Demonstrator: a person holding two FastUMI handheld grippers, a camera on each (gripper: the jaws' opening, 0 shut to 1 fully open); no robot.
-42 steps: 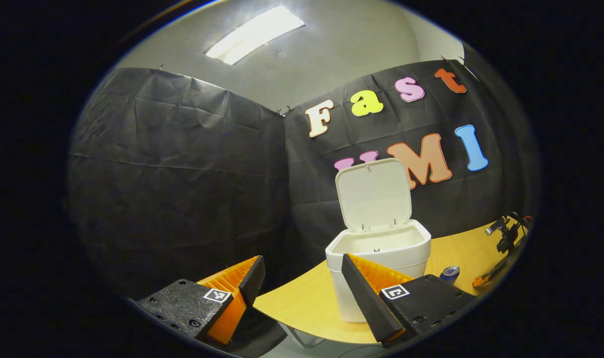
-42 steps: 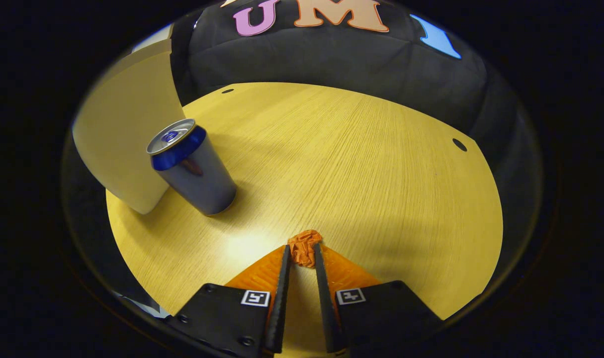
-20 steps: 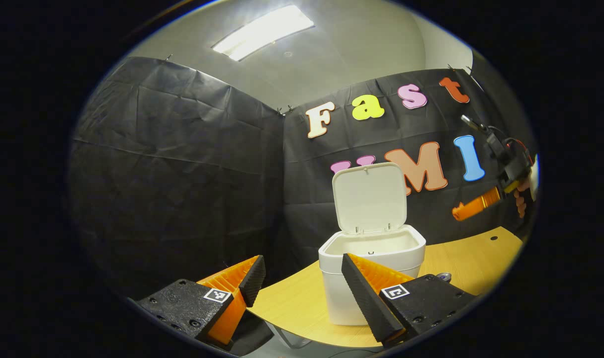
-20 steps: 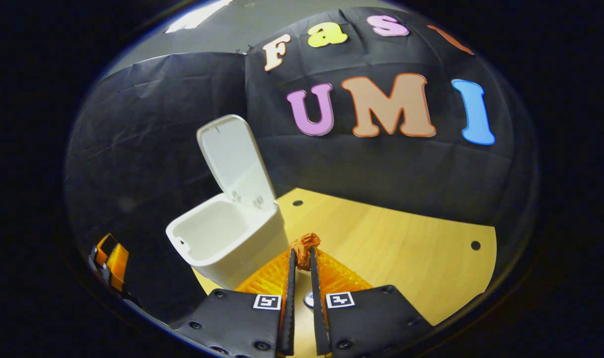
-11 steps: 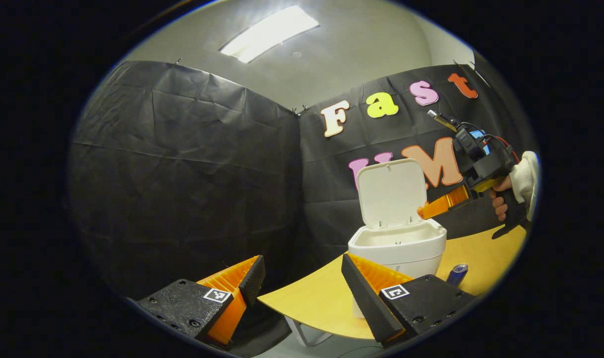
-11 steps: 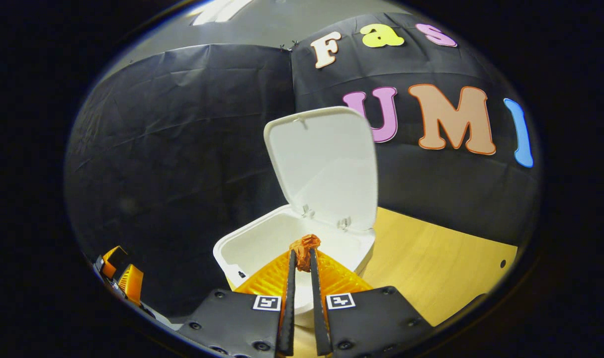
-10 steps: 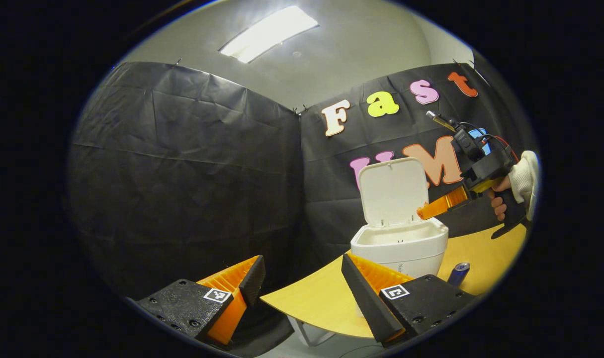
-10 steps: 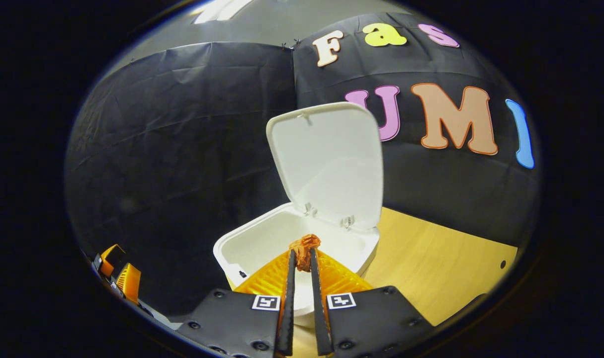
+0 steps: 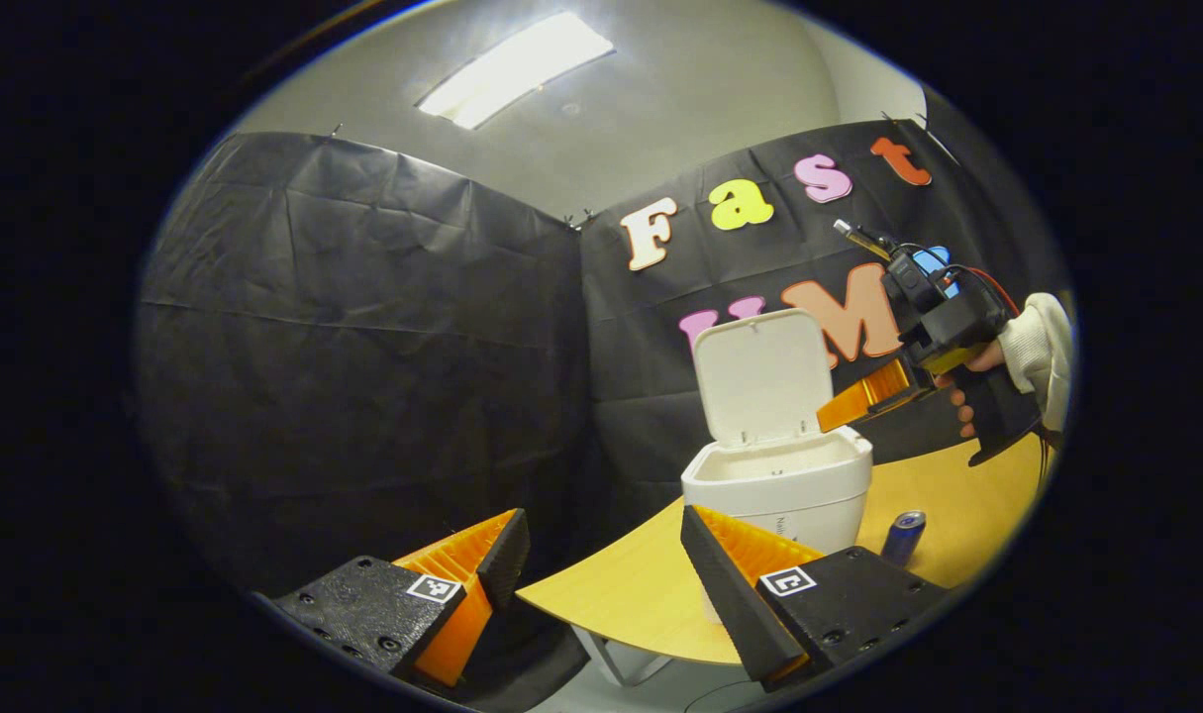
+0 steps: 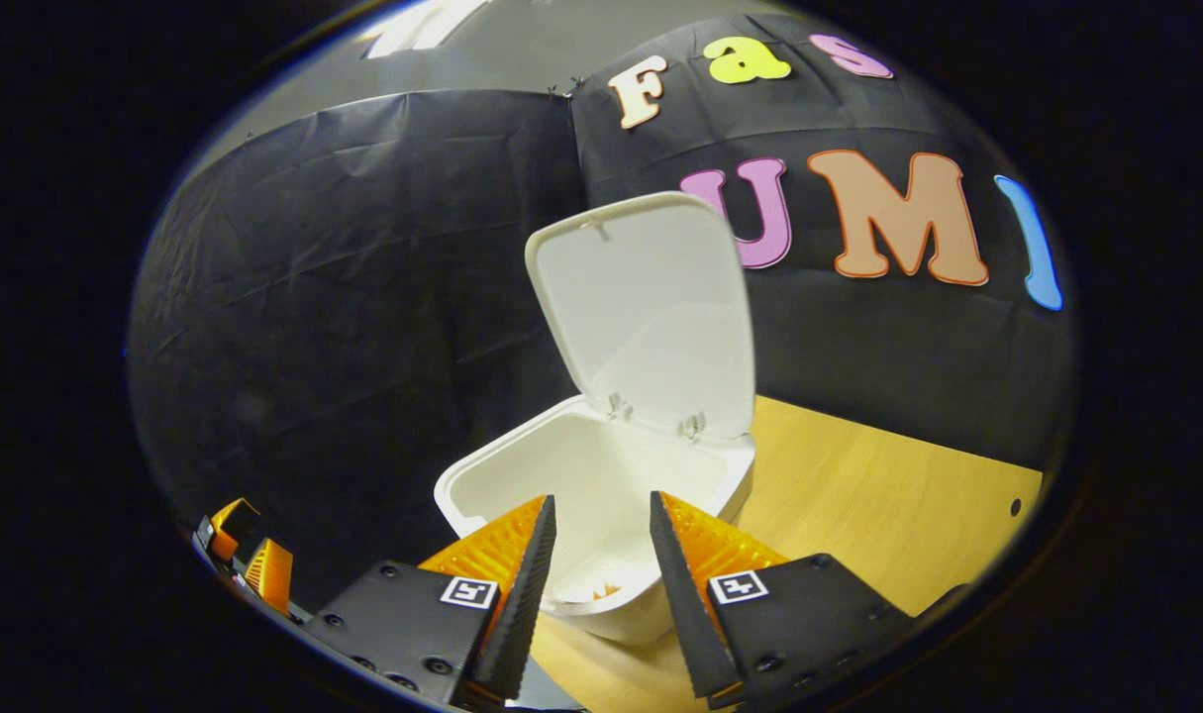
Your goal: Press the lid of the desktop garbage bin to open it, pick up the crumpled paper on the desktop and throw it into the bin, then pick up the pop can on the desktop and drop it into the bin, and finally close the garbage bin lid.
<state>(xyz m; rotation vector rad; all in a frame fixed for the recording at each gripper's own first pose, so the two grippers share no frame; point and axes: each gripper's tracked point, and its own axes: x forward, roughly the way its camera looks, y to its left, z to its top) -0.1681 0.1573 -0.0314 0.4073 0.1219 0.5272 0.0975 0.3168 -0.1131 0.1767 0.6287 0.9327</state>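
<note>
Now my right gripper [image 10: 601, 515] hangs just above the mouth of the bin [image 10: 601, 475], its fingers spread apart with nothing between them; down inside the bin, near the front wall, a small orange scrap shows, which I take to be the crumpled paper [image 10: 604, 592], so I judge the paper step done; the lid [image 10: 646, 312] stands upright on its hinges at the back. From my left gripper's view, the right gripper [image 9: 839, 408] and my hand [image 9: 967, 381] holding it sit above the bin's [image 9: 779, 485] right rim; my left gripper [image 9: 596, 535] is held wide and empty, off the near edge of the desk [image 9: 621, 604], well apart from the bin. The pop can [image 9: 903, 537] stands upright on the desk just to the right of the bin; that is the next thing to take. The next move calls for lifting my right gripper clear of the rim, lowering it beside the can with fingers wide enough to straddle it, and closing on its side without tipping it.
</note>
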